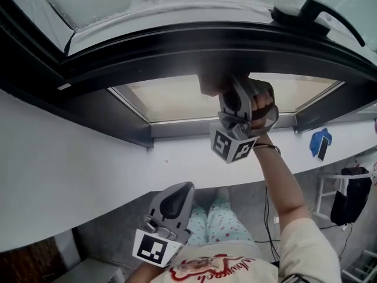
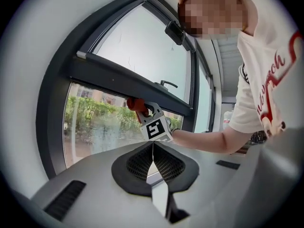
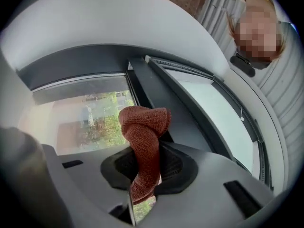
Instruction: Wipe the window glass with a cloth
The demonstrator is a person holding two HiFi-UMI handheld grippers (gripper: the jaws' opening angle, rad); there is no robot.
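1. Charcoal-grey framing (image 1: 194,40) is running round the window, with a white sill (image 1: 88,158) curving beneath it and a black handle (image 1: 318,10) sitting on the upper sash. Greenery is showing through the lower glass (image 1: 177,96).
2. The rust-red cloth (image 3: 142,141) is standing lengthwise out of my right claw (image 3: 144,172). Its long axis is running along the jaws and its folded, bunched end is pointing at the lower glass beside the frame. I cannot tell whether it is touching the pane.
3. My right claw is clamping the cloth's near end between both pads.
4. My right arm (image 1: 283,181) is reaching out almost straight, with my hand (image 1: 262,102) wrapping the grip just under the crossbar.
5. My left claw (image 2: 153,161) is hanging low by my shirt, jaws pressing together on nothing.
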